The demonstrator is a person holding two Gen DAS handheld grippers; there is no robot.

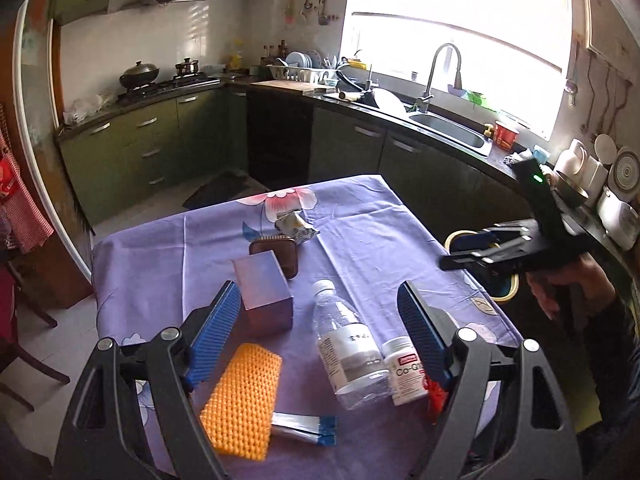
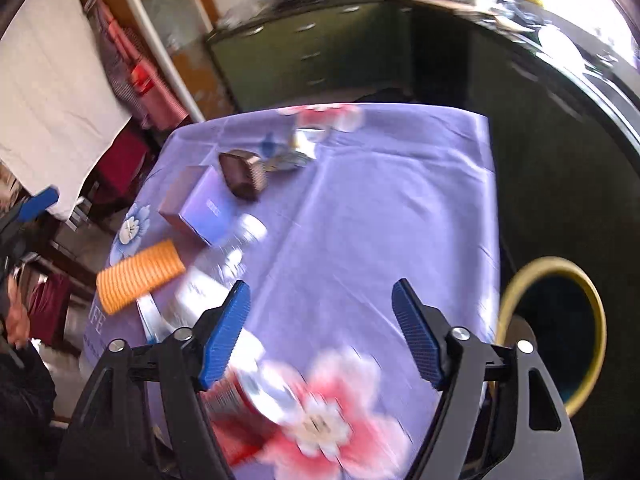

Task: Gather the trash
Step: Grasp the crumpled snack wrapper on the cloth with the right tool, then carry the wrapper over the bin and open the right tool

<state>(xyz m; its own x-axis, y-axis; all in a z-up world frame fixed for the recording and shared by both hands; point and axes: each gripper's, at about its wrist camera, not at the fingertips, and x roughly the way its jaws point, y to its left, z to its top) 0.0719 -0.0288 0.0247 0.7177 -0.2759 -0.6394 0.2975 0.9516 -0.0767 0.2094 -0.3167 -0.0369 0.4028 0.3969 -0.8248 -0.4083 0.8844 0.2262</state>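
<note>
Left gripper (image 1: 320, 328) spread, ribbed blue pads empty over clear plastic bottle (image 1: 348, 344); right gripper (image 2: 320, 328) spread, seemingly empty.

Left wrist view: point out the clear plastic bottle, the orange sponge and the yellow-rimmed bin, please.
clear plastic bottle (image 1: 346, 344), left wrist view, on its labelled body.
orange sponge (image 1: 240, 400), left wrist view, middle of its knobbly top face.
yellow-rimmed bin (image 1: 505, 295), left wrist view, on the near rim past the table's edge.

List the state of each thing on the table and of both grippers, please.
Plastic bottle: lying on its side, empty, capped.
Pill bottle: lying, closed.
Purple box: closed.
Orange sponge: lying flat.
Sachet: lying flat.
Crumpled wrapper: crumpled.
Left gripper: open, empty.
Right gripper: open, empty.
</note>
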